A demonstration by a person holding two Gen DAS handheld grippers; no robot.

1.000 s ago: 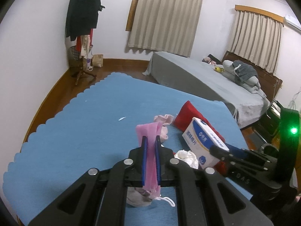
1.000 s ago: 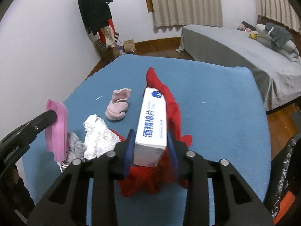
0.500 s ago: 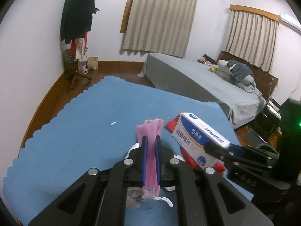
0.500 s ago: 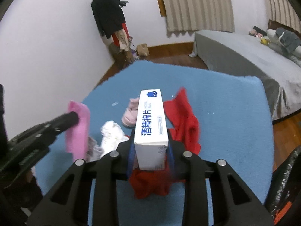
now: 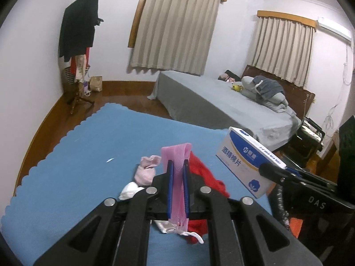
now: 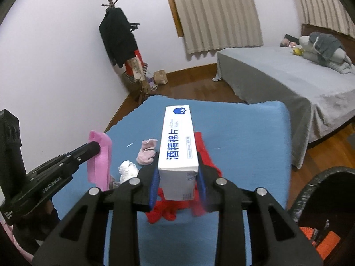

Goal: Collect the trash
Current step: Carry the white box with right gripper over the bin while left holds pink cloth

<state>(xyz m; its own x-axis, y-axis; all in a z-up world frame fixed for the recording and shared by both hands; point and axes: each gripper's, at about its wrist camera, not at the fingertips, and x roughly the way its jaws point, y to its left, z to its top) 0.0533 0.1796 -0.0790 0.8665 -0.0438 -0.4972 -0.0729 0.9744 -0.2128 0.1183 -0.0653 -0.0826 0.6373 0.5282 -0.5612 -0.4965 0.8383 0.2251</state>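
closest to the left wrist camera, the left gripper (image 5: 177, 175) has its fingers pinching a strip of pink mesh (image 5: 176, 161), which stands up between the blue pads and trails a white string below. beside it, the right gripper (image 6: 178, 173) has its fingers clamped on the short end of a white and blue box (image 6: 178, 141) of alcohol pads, held level and pointing away. compared with a second ago both loads have come up: the box sat low over the red cloth (image 6: 205, 153) then, and now it hangs well above it, as does the mesh, so both pieces of trash are picked and the next step is likely the carry to a bag. at the lower right edge of the right wrist view a dark rim with black plastic (image 6: 319, 177) shows, probably the trash bag, though too little of it is visible to be sure. below and beyond the fingers, on the blue mat (image 5: 88, 144), lie the red cloth, a crumpled white tissue (image 6: 128, 170) and a pair of pink socks (image 6: 147, 151), near each other; a small white scrap (image 5: 110, 160) lies apart to the left. nothing blocks the way to the bag, but the two grippers are close together. farther off stand a grey bed (image 5: 217, 110) and a coat stand (image 5: 82, 44).
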